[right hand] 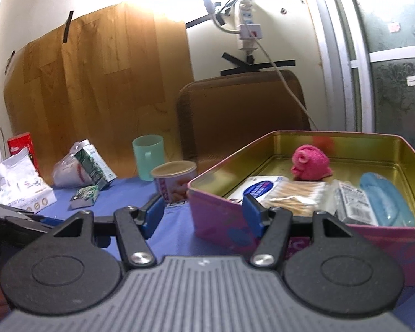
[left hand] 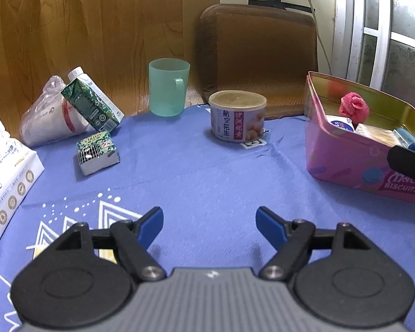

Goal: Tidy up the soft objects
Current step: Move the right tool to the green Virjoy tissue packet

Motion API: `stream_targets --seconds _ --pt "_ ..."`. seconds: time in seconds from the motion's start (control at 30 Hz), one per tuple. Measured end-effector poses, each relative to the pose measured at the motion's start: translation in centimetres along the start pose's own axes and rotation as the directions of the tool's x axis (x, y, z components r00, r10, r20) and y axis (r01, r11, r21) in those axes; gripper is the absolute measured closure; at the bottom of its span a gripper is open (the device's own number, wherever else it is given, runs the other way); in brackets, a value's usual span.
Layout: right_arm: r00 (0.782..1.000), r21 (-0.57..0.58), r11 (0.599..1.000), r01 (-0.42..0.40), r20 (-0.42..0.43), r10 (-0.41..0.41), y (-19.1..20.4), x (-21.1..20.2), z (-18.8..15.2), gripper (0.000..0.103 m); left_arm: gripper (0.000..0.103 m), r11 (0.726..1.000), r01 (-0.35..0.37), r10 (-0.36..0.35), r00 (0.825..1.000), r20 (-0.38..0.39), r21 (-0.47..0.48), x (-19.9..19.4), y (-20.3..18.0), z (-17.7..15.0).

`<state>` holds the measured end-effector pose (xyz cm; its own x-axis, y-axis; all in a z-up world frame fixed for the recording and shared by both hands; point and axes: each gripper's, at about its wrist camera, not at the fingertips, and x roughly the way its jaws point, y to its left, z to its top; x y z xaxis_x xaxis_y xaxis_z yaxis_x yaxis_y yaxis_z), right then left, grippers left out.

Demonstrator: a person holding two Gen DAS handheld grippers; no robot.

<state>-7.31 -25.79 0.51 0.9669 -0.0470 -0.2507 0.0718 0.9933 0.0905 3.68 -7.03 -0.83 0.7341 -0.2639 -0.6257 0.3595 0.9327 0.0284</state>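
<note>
The left gripper [left hand: 209, 225] hovers over a bare stretch of the blue cloth on the tabletop [left hand: 207, 177], its jaws apart with nothing between them. Ahead stands a peanut can [left hand: 237, 115] with Chinese lettering, a green mug [left hand: 168, 87] near the far edge, and a small green packet [left hand: 97, 152] lying beside a leaning green carton [left hand: 92, 102]. A white tissue pack [left hand: 8, 182] lies at the left edge. The right gripper [right hand: 203, 212], jaws likewise apart and empty, sits at the near wall of the pink tin [right hand: 401, 238], lettered "BISCUITS". Inside lie a pink soft toy [right hand: 311, 166], cotton swabs [right hand: 293, 196] and a blue cloth [right hand: 384, 202].
</note>
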Motion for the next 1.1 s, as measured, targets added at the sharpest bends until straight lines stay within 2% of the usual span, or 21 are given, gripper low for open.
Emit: stream_targets --seconds 0.43,0.63,0.73,0.83,0.93,1.03,1.1 --pt "0.997 -0.002 0.999 -0.033 -0.073 0.033 1.0 1.6 -0.8 0.038 0.025 0.999 -0.039 0.039 0.999 -0.013 -0.018 1.0 2.1 -1.0" --pt "0.992 -0.057 0.993 -0.1 -0.085 0.095 3.1 3.1 -0.2 0.037 0.025 0.995 -0.082 0.081 0.997 -0.017 -0.058 1.0 4.7 -1.4" --pt "0.983 -0.103 0.982 -0.159 -0.106 0.148 4.7 4.5 0.4 0.037 0.024 0.988 -0.133 0.132 0.991 -0.014 -0.075 0.7 6.8 -1.7" --pt "0.966 -0.141 0.96 -0.241 -0.134 0.223 6.8 6.8 1.4 0.036 0.024 0.972 -0.201 0.201 0.979 -0.01 -0.121 0.3 9.7 -2.1" --pt "0.944 -0.169 0.935 -0.311 -0.169 0.283 9.2 9.6 2.1 0.032 0.024 0.934 -0.276 0.279 0.96 -0.017 -0.227 -0.3 13.3 -3.0" --pt "0.919 -0.218 0.902 -0.372 -0.223 0.325 12.6 13.3 2.2 0.024 0.024 0.892 -0.204 0.232 0.973 0.021 -0.404 -1.3 16.6 -3.8" --pt "0.902 -0.223 0.889 -0.399 -0.268 0.338 14.5 15.8 2.1 0.022 0.024 0.873 -0.183 0.226 0.973 0.043 -0.452 -1.7 17.5 -4.1"
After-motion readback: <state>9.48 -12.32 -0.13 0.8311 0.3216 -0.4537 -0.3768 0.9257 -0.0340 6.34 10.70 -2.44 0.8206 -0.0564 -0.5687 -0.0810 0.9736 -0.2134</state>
